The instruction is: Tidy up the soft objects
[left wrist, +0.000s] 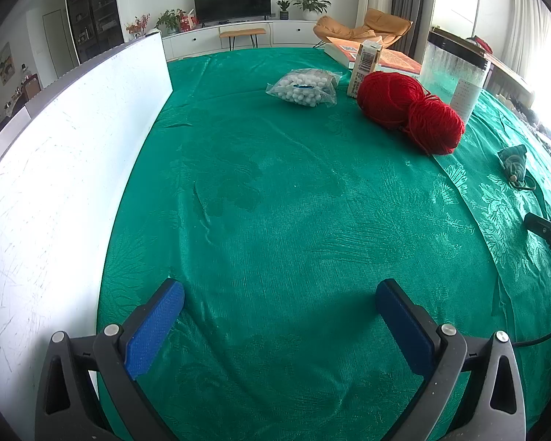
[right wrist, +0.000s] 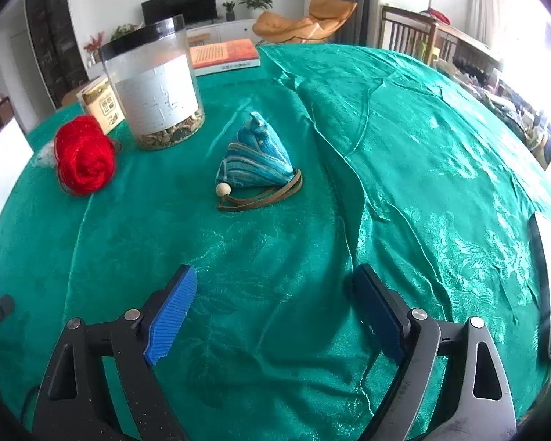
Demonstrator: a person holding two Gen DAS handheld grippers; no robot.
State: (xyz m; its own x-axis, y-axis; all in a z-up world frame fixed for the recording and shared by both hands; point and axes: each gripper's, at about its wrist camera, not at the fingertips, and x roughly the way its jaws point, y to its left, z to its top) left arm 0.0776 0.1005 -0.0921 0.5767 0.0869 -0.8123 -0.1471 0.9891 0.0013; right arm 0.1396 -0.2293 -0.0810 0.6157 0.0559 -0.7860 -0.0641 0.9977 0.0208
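A living room with a dark television and potted plants lay behind a table (left wrist: 275, 191) covered in a shiny green cloth (right wrist: 404, 154). A white board (left wrist: 55, 169) stood on edge along the table's left side in the left wrist view.

The left hand-held gripper (left wrist: 279, 299) hung over bare cloth, its blue pads spread wide with nothing between them. The right hand-held gripper (right wrist: 275, 283) was likewise wide apart and empty, over a wrinkled stretch of cloth.

Ahead of the right hand-held gripper, well apart from it, a small blue striped pouch (right wrist: 255, 156) sat on the cloth, with a wooden bead and a brown cord looped at its base. To its left lay red yarn (right wrist: 84, 154); the left wrist view showed it as two balls (left wrist: 407, 110) touching each other. Behind the yarn stood a clear jar (right wrist: 154, 84) with a black lid and a white label, holding some dried matter at the bottom. A small carton (left wrist: 363, 68) stood just beside it, and a bag of white balls (left wrist: 305, 86) lay to the carton's left. An orange book (right wrist: 226, 55) rested at the far edge.
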